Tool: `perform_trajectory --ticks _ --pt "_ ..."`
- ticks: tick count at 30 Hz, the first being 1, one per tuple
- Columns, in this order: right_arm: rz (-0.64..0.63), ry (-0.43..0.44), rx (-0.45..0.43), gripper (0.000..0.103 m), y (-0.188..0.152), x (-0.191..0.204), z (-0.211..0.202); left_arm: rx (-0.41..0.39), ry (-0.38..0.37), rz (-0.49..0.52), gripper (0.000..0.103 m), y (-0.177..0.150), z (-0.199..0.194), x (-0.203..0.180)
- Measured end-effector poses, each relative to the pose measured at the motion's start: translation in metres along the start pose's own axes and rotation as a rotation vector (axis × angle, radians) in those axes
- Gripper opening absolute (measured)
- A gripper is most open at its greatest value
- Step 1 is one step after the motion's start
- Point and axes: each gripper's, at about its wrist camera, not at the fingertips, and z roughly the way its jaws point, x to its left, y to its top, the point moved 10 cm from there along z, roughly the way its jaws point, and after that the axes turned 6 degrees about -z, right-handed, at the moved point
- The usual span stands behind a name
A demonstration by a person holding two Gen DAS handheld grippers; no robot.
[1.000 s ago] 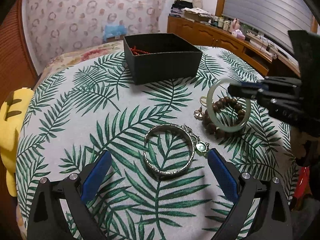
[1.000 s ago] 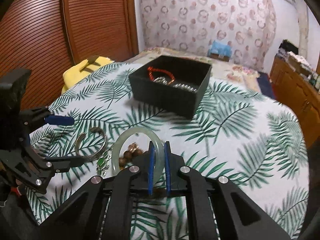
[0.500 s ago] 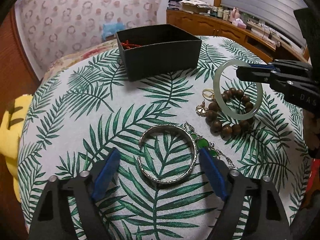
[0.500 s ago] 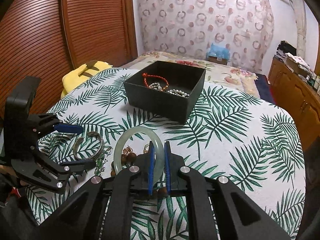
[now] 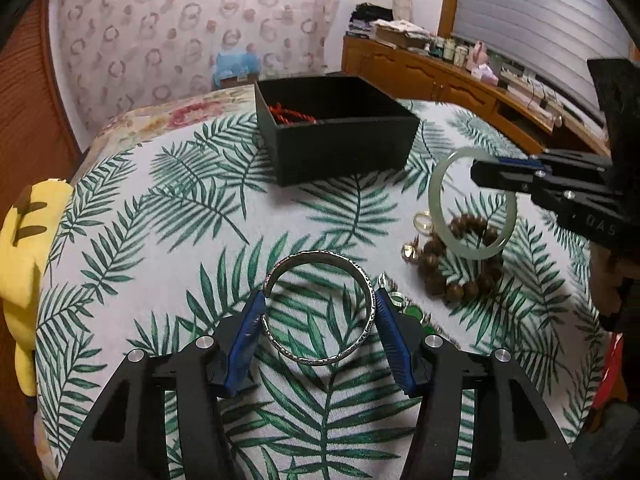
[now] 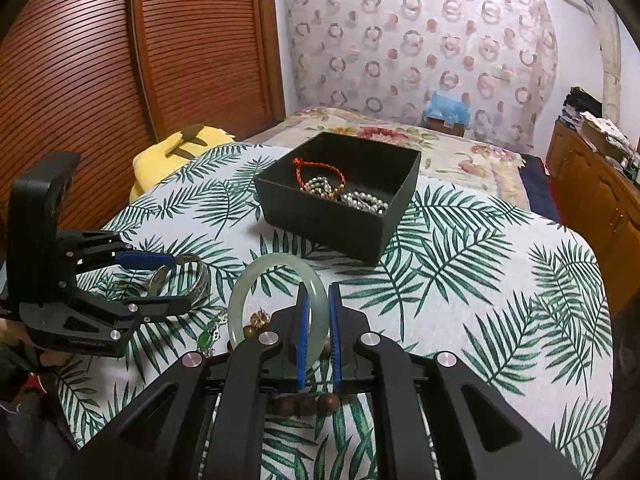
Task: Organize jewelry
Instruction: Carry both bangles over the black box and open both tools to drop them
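Observation:
My left gripper (image 5: 318, 306) is shut on the silver cuff bracelet (image 5: 320, 308); its blue pads touch both sides of the cuff just above the leaf-print cloth. It also shows in the right wrist view (image 6: 180, 280). My right gripper (image 6: 318, 304) is shut on the pale green jade bangle (image 6: 272, 272) and holds it up above the wooden bead bracelet (image 5: 460, 264). The bangle also shows in the left wrist view (image 5: 440, 208). The black box (image 6: 320, 216) holds a red cord bracelet (image 6: 316, 170) and silver bead strands (image 6: 352, 198).
Small gold pieces (image 5: 416, 236) and a green-stone chain (image 5: 408, 308) lie on the cloth beside the wooden beads. A yellow plush (image 5: 24, 252) sits at the table's left edge. A wooden sideboard (image 5: 460, 80) stands behind to the right.
My left gripper moved forward and closed its pads onto the silver cuff. My right gripper lifted the jade bangle higher above the wooden beads.

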Motion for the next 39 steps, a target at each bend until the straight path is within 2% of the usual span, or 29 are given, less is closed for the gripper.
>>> perform_trajectory --ticks 11,20,29,39 --pt "-0.01 0.022 -0.019 0.011 0.025 -0.014 0.007 -0.052 -0.013 -0.036 0.053 0.041 -0.006 0.005" --pt "-0.006 0.018 -0.061 0.011 0.061 -0.039 0.013 -0.107 -0.029 -0.04 0.053 0.084 -0.012 0.001" --pt "0.022 0.02 -0.08 0.011 0.093 -0.066 0.044 -0.13 -0.026 -0.038 0.053 0.121 -0.002 0.002" --pt "-0.002 0.066 -0.001 0.014 0.083 -0.057 0.085 -0.104 -0.029 -0.031 0.053 0.137 0.025 0.0"
